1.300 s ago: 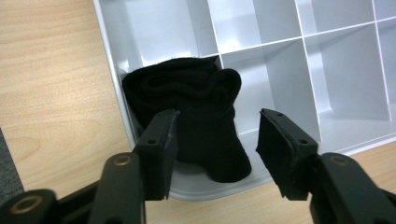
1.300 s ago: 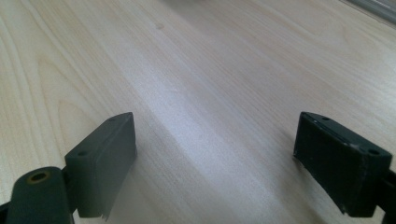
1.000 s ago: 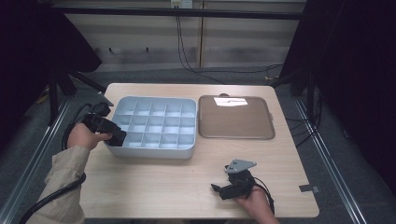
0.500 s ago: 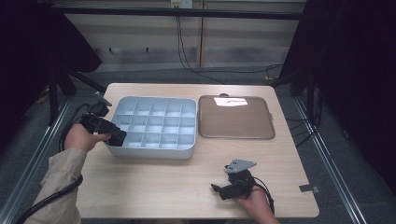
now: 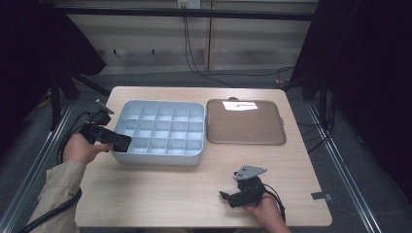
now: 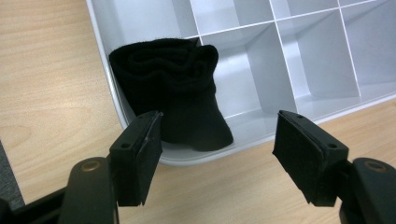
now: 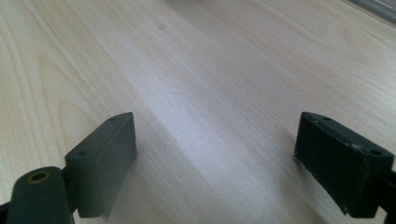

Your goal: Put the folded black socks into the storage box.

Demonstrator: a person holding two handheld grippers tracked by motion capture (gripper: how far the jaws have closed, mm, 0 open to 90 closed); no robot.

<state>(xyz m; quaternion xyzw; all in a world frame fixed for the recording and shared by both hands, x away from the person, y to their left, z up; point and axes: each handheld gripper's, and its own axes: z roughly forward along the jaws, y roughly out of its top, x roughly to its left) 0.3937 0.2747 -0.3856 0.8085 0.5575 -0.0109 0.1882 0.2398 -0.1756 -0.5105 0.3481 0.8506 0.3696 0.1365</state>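
Note:
A rolled black sock (image 6: 177, 88) lies in the corner compartment of the pale grey divided tray (image 6: 308, 56). My left gripper (image 6: 217, 126) is open just outside the tray's rim, its jaws wide apart and holding nothing, the sock a little beyond them. From above, the left gripper (image 5: 116, 141) sits at the tray's (image 5: 160, 158) near left corner. Over bare wood near the table's front edge, my right gripper (image 5: 228, 196) is open too, with nothing between the jaws (image 7: 215, 140).
An empty brown flat tray (image 5: 245, 124) with a white glare patch lies right of the divided tray. The divided tray's other compartments look empty. Cables trail from both grippers. Dark curtains and a metal frame surround the table.
The left hand has drawn back slightly towards the table's left edge. The right gripper has stayed put.

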